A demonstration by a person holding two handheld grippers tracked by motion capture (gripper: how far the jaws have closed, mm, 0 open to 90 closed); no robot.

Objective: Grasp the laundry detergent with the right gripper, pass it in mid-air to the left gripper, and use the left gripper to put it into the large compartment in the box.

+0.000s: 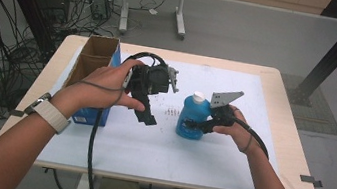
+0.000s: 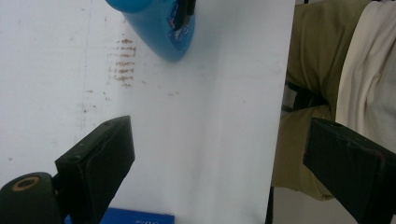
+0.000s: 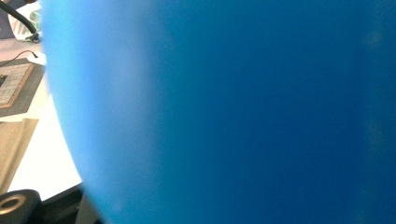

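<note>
A blue bottle with a white cap is shown upright near the middle of the bench, pinched at its lower body by the jaws of the right gripper. The left gripper is held above the bench just left of the bottle, apart from it, jaws spread wide with nothing between them. A cardboard box stands at the bench's far left corner.
</note>
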